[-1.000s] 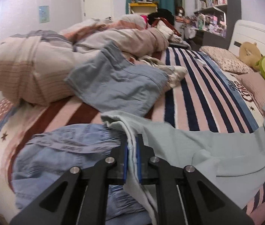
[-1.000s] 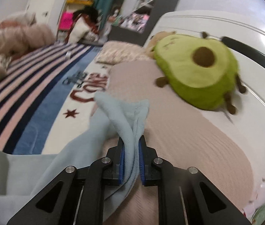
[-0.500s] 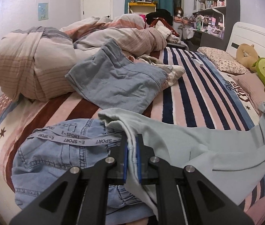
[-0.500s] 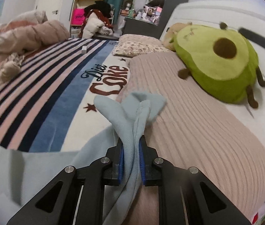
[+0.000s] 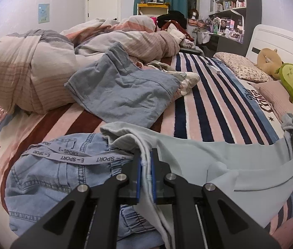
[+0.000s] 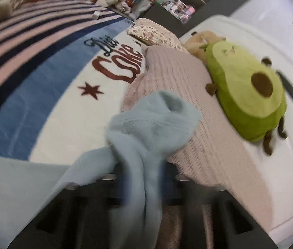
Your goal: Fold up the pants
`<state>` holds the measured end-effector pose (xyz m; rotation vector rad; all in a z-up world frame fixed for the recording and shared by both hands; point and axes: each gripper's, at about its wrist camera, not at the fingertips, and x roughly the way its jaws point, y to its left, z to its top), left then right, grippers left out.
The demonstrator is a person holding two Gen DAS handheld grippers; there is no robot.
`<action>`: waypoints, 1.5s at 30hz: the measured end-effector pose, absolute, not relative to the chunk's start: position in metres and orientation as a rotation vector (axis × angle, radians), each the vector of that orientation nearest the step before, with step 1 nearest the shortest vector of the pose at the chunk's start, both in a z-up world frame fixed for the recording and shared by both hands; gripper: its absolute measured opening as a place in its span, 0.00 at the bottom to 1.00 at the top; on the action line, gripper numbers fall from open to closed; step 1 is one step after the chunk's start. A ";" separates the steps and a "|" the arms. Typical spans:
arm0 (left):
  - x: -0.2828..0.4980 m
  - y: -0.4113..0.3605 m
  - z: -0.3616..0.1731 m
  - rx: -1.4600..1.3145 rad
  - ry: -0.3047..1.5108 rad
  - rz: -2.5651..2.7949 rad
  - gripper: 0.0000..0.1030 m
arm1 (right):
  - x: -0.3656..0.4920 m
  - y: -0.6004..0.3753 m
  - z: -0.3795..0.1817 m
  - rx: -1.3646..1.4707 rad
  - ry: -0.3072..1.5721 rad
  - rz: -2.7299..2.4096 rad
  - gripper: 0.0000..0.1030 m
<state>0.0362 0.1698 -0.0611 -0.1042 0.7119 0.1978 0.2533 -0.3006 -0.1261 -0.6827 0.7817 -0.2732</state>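
left gripper [image 5: 145, 178]: fingers pinching waistband edge of pale mint-blue cotton pants [image 5: 229, 161], near bed edge, over light-blue denim jeans [image 5: 63, 176]
right gripper [image 6: 144, 184]: pinching bunched leg cuff, blurred
change: right view now tilted, swinging; pants pulled flatter across striped blanket [image 5: 198, 103]
meaning: stretch done, fold likely next
far: green avocado plush [image 6: 248, 95] by headboard

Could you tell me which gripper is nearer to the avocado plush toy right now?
Right. The right gripper holds the pale blue pants just beside the avocado plush; the left gripper is far across the bed.

Dim indoor light; right wrist view motion-blurred (fisheye edges warped).
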 end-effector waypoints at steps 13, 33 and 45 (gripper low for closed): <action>0.016 0.176 -0.051 -0.143 0.655 0.195 0.05 | 0.152 -0.356 -0.026 -0.478 0.546 -0.351 0.08; -0.029 0.201 -0.030 -0.101 0.671 0.297 0.49 | 0.032 -0.427 -0.010 -0.234 0.665 -0.439 0.54; -0.062 0.129 -0.072 -0.193 0.823 -0.049 0.58 | 0.012 -0.357 -0.017 -0.097 0.669 0.012 0.61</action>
